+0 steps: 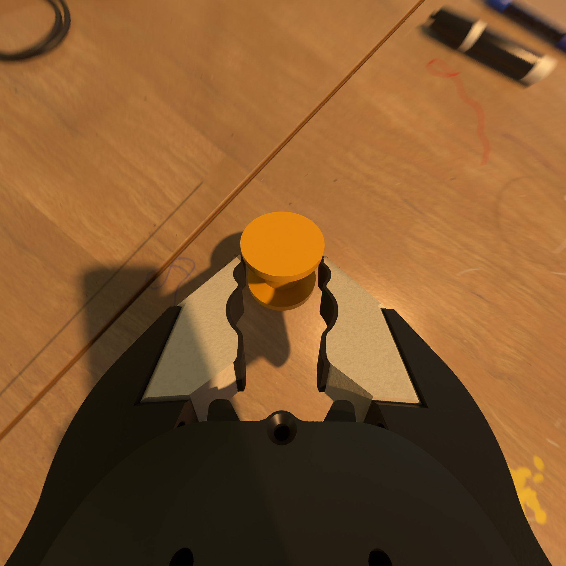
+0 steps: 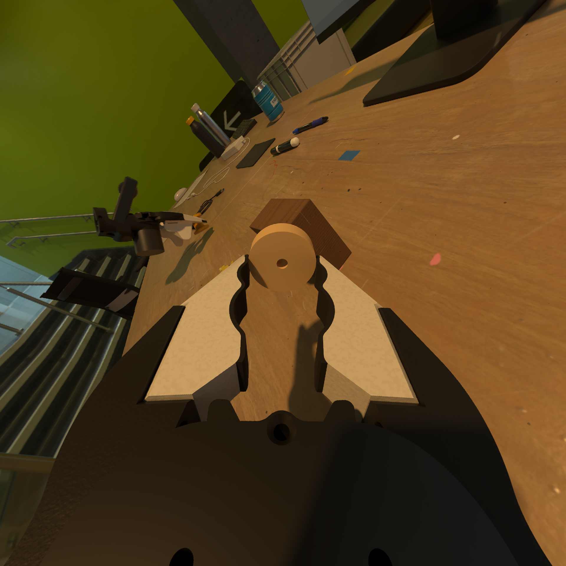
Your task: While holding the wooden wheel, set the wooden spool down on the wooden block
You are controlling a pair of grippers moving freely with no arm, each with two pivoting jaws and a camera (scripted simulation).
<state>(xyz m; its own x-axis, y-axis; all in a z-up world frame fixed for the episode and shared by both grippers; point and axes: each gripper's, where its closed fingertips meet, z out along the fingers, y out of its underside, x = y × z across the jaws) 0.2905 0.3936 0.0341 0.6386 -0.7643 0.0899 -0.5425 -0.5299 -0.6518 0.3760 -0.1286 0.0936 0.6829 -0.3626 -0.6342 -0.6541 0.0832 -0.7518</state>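
Observation:
My left gripper (image 1: 281,260) is shut on the orange wooden spool (image 1: 281,242), fingertips on its top disc, holding it upright above the wooden table (image 1: 398,190). My right gripper (image 2: 282,258) is shut on the tan wooden wheel (image 2: 288,242), which has a small centre hole and faces the camera. The dark brown wooden block (image 2: 309,226) lies on the table just behind the wheel. In the right wrist view the left gripper (image 2: 196,225) hovers to the left of the block, near the table's left edge, with the spool (image 2: 200,228) showing as a bit of orange at its tips.
A black marker (image 1: 490,46), a blue pen (image 1: 526,15) and a black cable ring (image 1: 36,33) lie far off. The right wrist view shows a monitor base (image 2: 444,70), a blue can (image 2: 268,101), bottles (image 2: 208,131) and a black pad (image 2: 255,153) at the back.

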